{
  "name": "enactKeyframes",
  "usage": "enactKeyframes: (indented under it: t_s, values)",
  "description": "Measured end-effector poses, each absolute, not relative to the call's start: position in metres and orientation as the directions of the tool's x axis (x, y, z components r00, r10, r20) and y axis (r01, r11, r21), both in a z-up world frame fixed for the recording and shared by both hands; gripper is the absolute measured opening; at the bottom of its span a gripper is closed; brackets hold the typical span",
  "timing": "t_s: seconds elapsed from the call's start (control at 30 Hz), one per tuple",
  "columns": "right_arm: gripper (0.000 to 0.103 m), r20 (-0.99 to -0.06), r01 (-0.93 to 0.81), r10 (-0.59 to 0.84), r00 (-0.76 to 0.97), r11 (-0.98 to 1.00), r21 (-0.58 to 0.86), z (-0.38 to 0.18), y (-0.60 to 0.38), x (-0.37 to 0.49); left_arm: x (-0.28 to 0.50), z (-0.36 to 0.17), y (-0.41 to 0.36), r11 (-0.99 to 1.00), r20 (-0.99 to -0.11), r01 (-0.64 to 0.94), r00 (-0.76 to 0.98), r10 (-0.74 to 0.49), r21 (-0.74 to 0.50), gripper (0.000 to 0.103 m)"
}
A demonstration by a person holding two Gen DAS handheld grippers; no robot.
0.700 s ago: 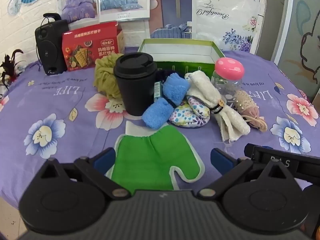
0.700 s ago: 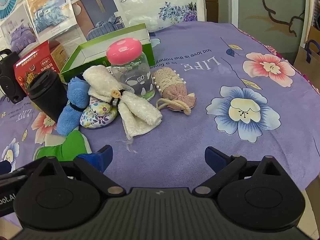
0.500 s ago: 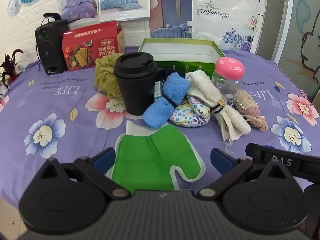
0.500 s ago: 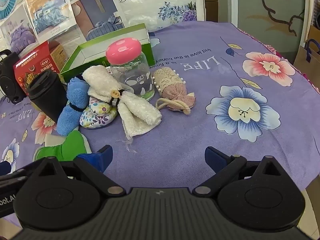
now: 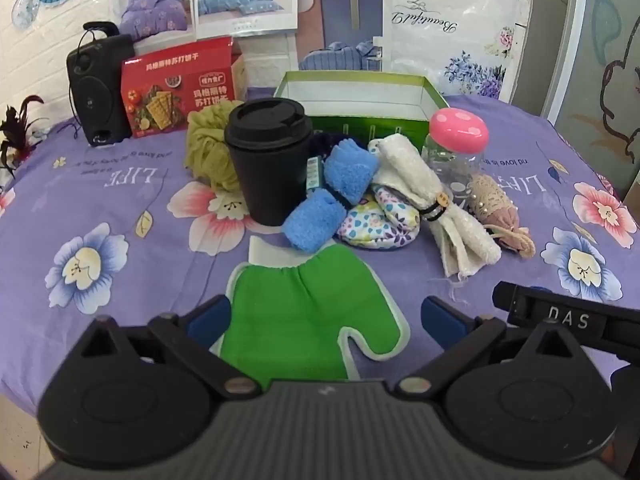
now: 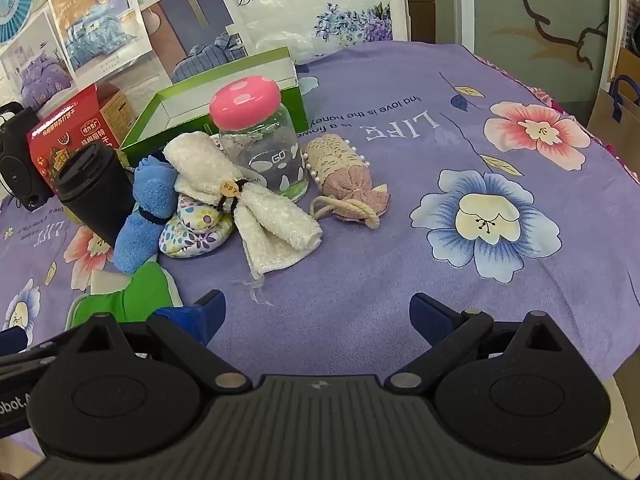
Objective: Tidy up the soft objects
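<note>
The left gripper (image 5: 326, 316) hangs with jaws spread wide and empty, the green mitt (image 5: 308, 312) lying flat on the purple cloth (image 5: 120, 208) between and just under its fingers. The right gripper (image 6: 316, 316) is likewise released, over bare cloth; the white towel (image 6: 256, 204) lies ahead to its left, the blue sock (image 6: 146, 212) and floral pouch (image 6: 196, 232) beyond, near the green box (image 6: 224, 92).

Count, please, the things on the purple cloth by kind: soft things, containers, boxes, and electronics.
Soft things: 6: green mitt, blue towel, white towel, patterned pouch, pink lace pouch, yellow sponge.
Containers: 2: black cup, jar.
Boxes: 2: green box, red box.
Electronics: 1: speaker.
Total: 11
</note>
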State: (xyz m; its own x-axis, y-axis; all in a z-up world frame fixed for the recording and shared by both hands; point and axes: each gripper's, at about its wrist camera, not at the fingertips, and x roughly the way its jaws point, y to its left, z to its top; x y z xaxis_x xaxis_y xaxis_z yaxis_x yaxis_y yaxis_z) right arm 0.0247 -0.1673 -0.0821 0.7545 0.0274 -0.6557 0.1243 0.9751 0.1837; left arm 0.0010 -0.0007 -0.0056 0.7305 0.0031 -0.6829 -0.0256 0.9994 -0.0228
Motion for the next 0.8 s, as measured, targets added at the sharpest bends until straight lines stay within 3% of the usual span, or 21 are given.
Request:
enactKeyframes:
  t_s: [0.8]
  values:
    - [0.086, -0.663, 0.124, 0.029, 0.748, 0.975, 0.183, -0.0834, -0.1683, 0.0254, 0.0013, -0.0051, -0.0019, 1.0, -0.69, -0.015, 0.724, -0.002, -0.019, 0.101]
